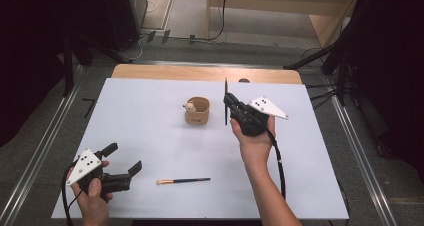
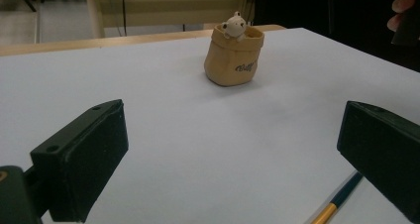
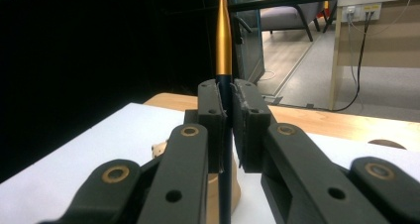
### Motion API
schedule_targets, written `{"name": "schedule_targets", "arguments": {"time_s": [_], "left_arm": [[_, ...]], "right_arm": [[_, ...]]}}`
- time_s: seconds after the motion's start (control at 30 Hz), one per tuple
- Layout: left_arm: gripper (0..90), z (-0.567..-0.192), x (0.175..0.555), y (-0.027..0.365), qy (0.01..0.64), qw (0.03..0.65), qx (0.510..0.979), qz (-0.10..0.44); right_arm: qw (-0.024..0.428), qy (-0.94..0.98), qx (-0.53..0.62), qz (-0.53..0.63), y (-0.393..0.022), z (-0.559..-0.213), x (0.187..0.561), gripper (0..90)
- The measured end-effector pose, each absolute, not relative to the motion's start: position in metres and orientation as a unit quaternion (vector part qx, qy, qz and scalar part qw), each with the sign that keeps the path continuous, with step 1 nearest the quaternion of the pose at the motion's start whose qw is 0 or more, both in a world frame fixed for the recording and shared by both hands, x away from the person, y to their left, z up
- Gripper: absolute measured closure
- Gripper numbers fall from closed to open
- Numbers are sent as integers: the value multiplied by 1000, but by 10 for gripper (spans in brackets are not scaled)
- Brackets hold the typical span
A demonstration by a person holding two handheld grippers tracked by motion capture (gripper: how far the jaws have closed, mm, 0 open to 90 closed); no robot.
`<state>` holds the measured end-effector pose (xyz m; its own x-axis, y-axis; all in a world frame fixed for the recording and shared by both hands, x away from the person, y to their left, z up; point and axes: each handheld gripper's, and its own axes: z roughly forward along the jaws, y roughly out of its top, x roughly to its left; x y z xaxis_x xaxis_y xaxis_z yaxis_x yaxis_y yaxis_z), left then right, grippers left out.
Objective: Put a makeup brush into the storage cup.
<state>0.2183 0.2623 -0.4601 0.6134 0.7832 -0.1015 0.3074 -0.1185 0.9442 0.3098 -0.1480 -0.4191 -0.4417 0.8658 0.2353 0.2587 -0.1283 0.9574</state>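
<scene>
Nearest the person, at the near left corner of the white-topped table [image 1: 150, 136], the left gripper [image 1: 122, 158] rests low in the person's left hand [image 1: 92, 196]. Its two black jaws stand wide apart with nothing between them, apparently waiting in reserve. Just to its right a second paintbrush with a dark handle, gold ferrule and pale bristles [image 1: 182, 180] lies flat on the table, untouched; its gold band and handle [image 2: 337, 201] also show by the jaw in the left gripper view, likely next to be picked up.

Farther in, right of centre, the person's right hand [image 1: 257, 146] holds the right gripper [image 1: 227, 102] raised above the table. Its jaws are clamped tight on a thin, dark-handled paintbrush with a gold ferrule [image 3: 224, 50], held upright. In the high view the brush [image 1: 226, 101] stands vertical, just right of the pot, probably so its handle end can drop straight in.

Beyond, near the table's middle, sits the small tan sack-shaped ceramic pot with a little white bear figure on its rim [image 1: 197, 111], mouth upward, seemingly the holder meant for the brushes. The held brush is beside the pot, not yet inside it.
</scene>
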Motion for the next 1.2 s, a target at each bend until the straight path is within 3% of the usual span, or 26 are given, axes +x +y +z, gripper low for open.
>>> {"name": "schedule_targets", "arguments": {"time_s": [1.2], "left_arm": [[0,-461,218,265,385,543,714,217]], "right_arm": [[253,597,447,616,-128,-401,359,847]]}}
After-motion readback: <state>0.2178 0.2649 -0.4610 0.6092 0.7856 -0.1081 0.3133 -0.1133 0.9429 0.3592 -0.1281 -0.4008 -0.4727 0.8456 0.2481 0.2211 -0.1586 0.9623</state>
